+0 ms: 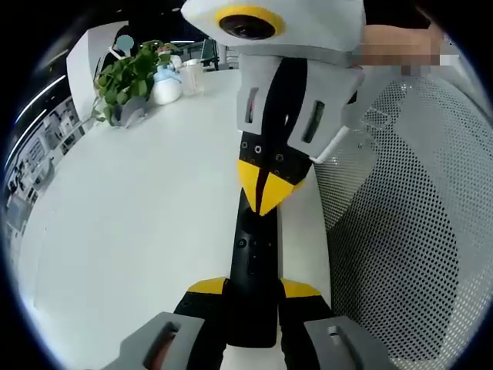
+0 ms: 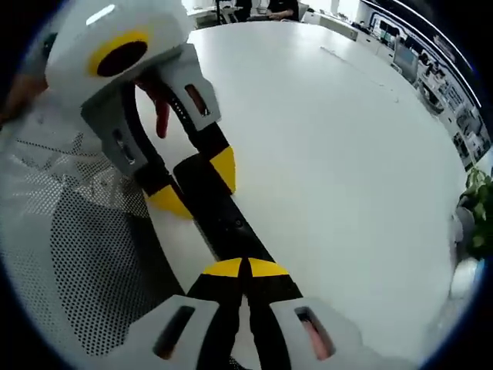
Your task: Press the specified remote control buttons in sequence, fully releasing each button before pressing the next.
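Left gripper rising from the bottom of the left gripper view, yellow-tipped jaws spread and clamped on either side of the near end of a black remote control. Seen again in the right gripper view, reaching in from the upper left, jaws flanking the remote's far end, a hand partly visible behind its grey body. Right gripper coming up from the bottom of its own view, yellow tips closed together, resting on the remote's top face. In the left gripper view, same gripper pointing down from above, tips pinched to a point on the remote.
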Demonstrator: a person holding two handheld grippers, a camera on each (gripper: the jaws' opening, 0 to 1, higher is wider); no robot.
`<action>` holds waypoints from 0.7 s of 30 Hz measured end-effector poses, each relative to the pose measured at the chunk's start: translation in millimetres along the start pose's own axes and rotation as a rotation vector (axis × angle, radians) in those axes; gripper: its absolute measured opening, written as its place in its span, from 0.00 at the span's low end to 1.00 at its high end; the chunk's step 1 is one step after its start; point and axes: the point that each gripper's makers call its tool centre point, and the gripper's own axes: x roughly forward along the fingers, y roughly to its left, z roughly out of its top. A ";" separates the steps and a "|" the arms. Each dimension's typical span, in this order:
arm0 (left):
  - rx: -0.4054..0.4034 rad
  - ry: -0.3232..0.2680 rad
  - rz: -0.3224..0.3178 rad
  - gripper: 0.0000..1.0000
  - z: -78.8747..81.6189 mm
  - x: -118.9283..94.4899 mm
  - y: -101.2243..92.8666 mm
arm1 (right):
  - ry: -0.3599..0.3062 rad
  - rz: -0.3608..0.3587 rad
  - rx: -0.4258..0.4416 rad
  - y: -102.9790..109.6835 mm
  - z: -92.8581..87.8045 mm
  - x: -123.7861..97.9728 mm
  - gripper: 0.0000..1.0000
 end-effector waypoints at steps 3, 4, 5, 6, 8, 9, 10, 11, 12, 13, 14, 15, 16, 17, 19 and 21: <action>-0.002 -0.002 0.001 0.25 0.5 0.2 -0.2 | 0.000 0.013 0.026 -2.4 -0.9 0.1 0.00; -0.004 -0.003 0.001 0.25 0.6 0.3 -0.3 | 0.000 0.015 0.024 -2.2 -1.2 0.0 0.00; -0.004 -0.003 0.001 0.25 0.7 0.4 -0.4 | 0.004 0.022 0.028 -2.5 -0.9 0.2 0.00; -0.004 -0.004 0.002 0.25 0.9 0.6 -0.5 | 0.009 0.028 0.042 -2.7 -0.9 0.6 0.00; -0.004 -0.005 0.002 0.25 1.1 0.7 -0.7 | 0.027 0.040 0.090 -2.5 -1.3 0.7 0.00; -0.005 -0.007 0.002 0.25 1.5 0.9 -0.7 | 0.033 0.041 0.105 -2.8 -1.3 0.8 0.00; -0.006 -0.006 0.003 0.25 1.4 0.9 -0.7 | 0.035 0.042 0.119 -3.3 -1.1 0.9 0.00; -0.007 -0.008 0.004 0.25 1.4 0.8 -0.7 | 0.038 0.037 0.148 -3.4 -1.3 0.9 0.00; -0.007 -0.009 0.004 0.25 1.4 0.8 -0.7 | 0.036 0.031 0.157 -3.1 -1.5 0.6 0.00; -0.007 -0.011 0.004 0.25 1.3 0.8 -0.7 | 0.031 0.025 0.148 -2.4 -1.8 0.4 0.00; -0.006 -0.012 0.004 0.25 1.2 0.7 -0.7 | 0.025 0.018 0.139 -1.6 -2.1 0.1 0.00; -0.002 -0.014 0.002 0.25 1.5 0.8 -0.7 | 0.018 0.013 0.131 -1.6 -2.2 -0.1 0.00; -0.003 -0.018 0.001 0.25 1.9 1.0 -0.8 | 0.007 0.009 0.129 -1.2 -2.7 -0.7 0.00; 0.000 -0.021 0.002 0.25 2.2 1.1 -0.9 | 0.000 0.007 0.135 -1.7 -2.7 -0.9 0.00; -0.002 -0.024 0.003 0.25 2.2 1.0 -0.8 | -0.019 0.009 0.162 -2.9 -2.4 -1.0 0.00; -0.002 -0.028 0.003 0.25 2.2 0.9 -0.9 | -0.022 0.012 0.170 -2.8 -2.0 -0.8 0.00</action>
